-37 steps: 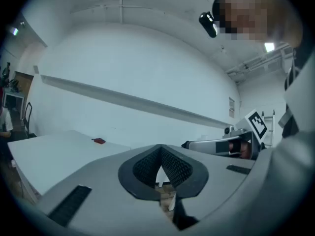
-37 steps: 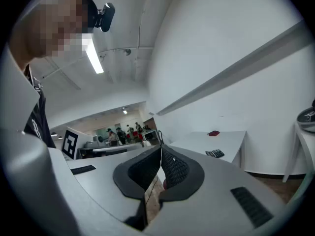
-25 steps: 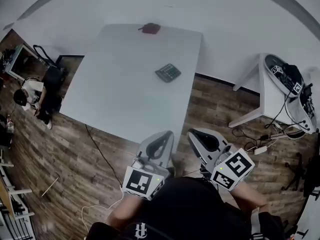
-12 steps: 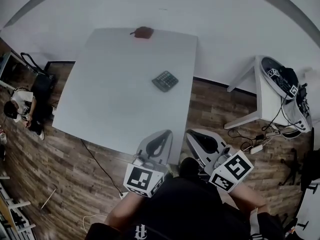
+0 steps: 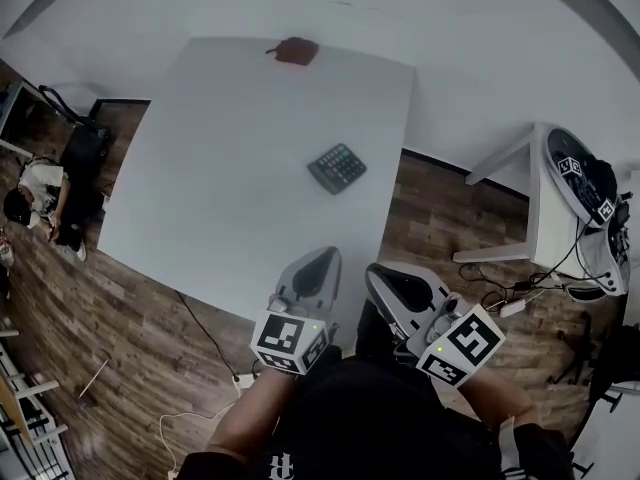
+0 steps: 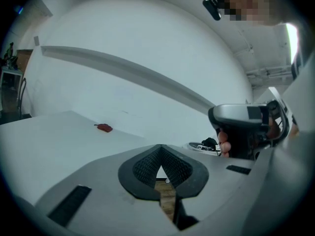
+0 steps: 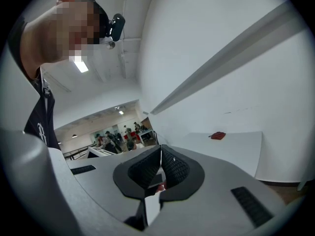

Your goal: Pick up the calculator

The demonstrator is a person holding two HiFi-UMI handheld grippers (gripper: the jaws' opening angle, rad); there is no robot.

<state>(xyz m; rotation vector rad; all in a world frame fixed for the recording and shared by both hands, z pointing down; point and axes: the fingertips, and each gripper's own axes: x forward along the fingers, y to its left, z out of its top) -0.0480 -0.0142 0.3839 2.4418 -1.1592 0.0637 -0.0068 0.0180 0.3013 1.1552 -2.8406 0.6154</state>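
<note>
The dark calculator lies flat on the white table, right of the middle, and neither gripper view shows it. My left gripper hangs over the table's near edge, well short of the calculator. Its jaws are shut with nothing between them, as the left gripper view also shows. My right gripper is beside it, just off the table's near right corner, and is also shut and empty.
A small red object lies at the table's far edge. A low white side table with gear stands at the right, with cables on the wood floor. A person sits at far left.
Both grippers have moved forward to the table's near edge, jaws still together. The calculator has stayed where it was on the table.
</note>
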